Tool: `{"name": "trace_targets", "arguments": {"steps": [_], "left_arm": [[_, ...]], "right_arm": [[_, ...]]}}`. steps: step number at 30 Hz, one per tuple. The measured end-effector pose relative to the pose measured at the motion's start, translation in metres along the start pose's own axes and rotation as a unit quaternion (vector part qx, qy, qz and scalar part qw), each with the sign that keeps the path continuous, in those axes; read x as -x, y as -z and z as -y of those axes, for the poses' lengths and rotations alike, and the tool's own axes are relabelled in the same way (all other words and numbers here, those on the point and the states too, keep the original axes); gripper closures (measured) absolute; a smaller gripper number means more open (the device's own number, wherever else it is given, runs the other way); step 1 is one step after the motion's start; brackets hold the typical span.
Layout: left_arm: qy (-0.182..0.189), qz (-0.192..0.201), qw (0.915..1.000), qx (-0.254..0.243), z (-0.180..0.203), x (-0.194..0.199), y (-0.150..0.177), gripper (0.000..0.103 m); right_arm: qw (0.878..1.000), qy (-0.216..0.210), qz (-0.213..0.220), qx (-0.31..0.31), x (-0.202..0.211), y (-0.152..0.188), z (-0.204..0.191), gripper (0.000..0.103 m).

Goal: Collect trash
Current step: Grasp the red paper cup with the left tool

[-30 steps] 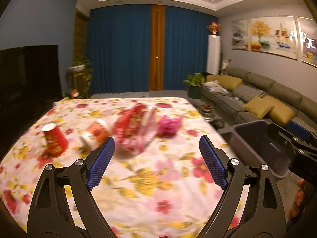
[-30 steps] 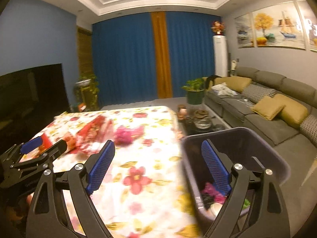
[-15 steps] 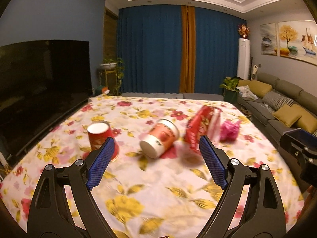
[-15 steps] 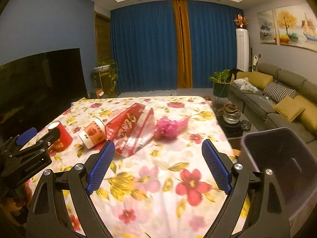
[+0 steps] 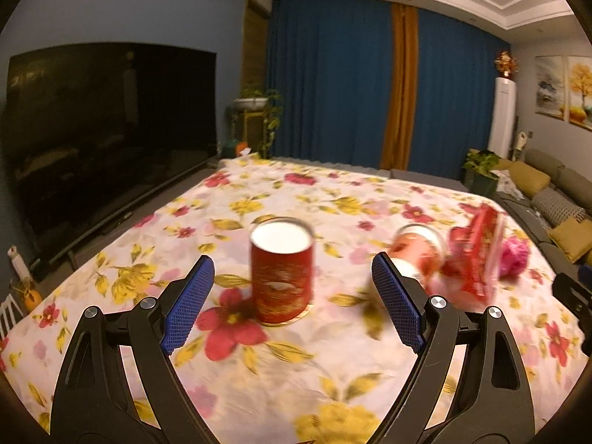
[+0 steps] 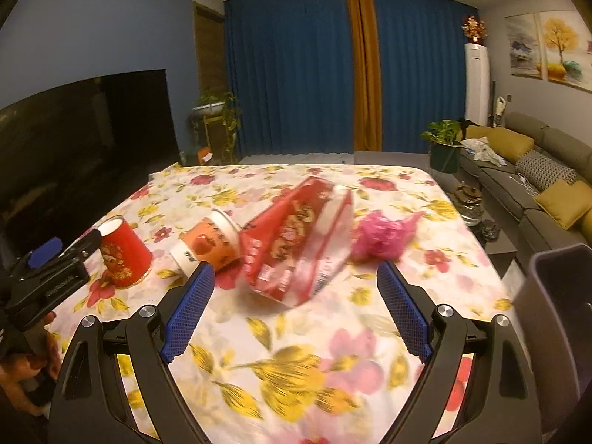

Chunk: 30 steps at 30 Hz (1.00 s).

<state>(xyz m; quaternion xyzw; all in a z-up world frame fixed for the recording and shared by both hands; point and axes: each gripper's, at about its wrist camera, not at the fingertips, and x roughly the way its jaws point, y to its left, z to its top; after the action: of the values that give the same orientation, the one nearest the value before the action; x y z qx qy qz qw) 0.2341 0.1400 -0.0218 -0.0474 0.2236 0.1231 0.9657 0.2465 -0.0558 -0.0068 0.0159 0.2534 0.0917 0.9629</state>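
Since the earlier frame the left gripper (image 5: 292,296) had swung left, bringing the upright red cup (image 5: 282,270) to frame centre between its wide-spread, empty jaws. The right gripper (image 6: 296,307), equally agape and empty, faced the red snack bag (image 6: 296,236) at centre. The tipped orange cup (image 6: 207,244) lay left of it, pink wrapper (image 6: 381,235) right, grey bin (image 6: 555,296) at right edge, all on the floral cloth (image 6: 296,362).

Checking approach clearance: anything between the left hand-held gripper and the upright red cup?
Nothing visible. The left hand-held gripper is open, and the upright red cup stands straight ahead between its fingers' line, with only bare floral tablecloth in the gap. The tipped orange cup lies off to the right, apart.
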Motion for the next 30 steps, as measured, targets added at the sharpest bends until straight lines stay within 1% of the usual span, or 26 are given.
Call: {"name": "trace_targets", "arguments": {"steps": [3,6,11,15,17,19,22,24,25,30], "left_arm": [[0.0,-0.013,0.9999,-0.002,-0.006,-0.017,0.0,0.018],[-0.008,-0.023,0.9997,-0.008,-0.007,-0.032,-0.001,0.018],[-0.009,-0.041,0.9991,0.006,-0.014,-0.055,-0.005,0.018],[-0.009,-0.049,0.9987,0.005,-0.015,-0.07,-0.007,0.018],[-0.003,-0.059,0.9982,0.014,-0.018,-0.075,-0.008,0.018],[0.005,-0.064,0.9975,0.028,-0.021,-0.08,-0.009,0.021],[0.016,-0.076,0.9964,0.036,-0.024,-0.086,-0.008,0.033],[0.022,-0.086,0.9954,0.037,-0.024,-0.09,-0.008,0.044],[0.025,-0.09,0.9949,0.038,-0.024,-0.092,-0.007,0.047],[0.035,-0.089,0.9943,0.048,-0.027,-0.091,-0.006,0.049]], "right_arm": [[1.0,-0.004,-0.004,0.002,-0.01,-0.005,-0.01,0.016],[1.0,-0.007,-0.008,0.002,-0.017,-0.008,-0.016,0.016],[1.0,-0.009,-0.012,0.001,-0.029,-0.011,-0.021,0.016],[1.0,-0.009,-0.02,0.0,-0.038,-0.01,-0.023,0.016],[1.0,-0.01,-0.023,0.0,-0.042,-0.011,-0.024,0.016],[1.0,-0.01,-0.025,0.0,-0.046,-0.011,-0.026,0.016],[1.0,-0.007,-0.028,-0.001,-0.052,-0.012,-0.029,0.016],[1.0,-0.006,-0.03,-0.002,-0.056,-0.013,-0.031,0.016],[1.0,-0.006,-0.031,-0.002,-0.058,-0.014,-0.032,0.016],[0.999,-0.001,-0.034,-0.002,-0.066,-0.011,-0.037,0.016]]}}
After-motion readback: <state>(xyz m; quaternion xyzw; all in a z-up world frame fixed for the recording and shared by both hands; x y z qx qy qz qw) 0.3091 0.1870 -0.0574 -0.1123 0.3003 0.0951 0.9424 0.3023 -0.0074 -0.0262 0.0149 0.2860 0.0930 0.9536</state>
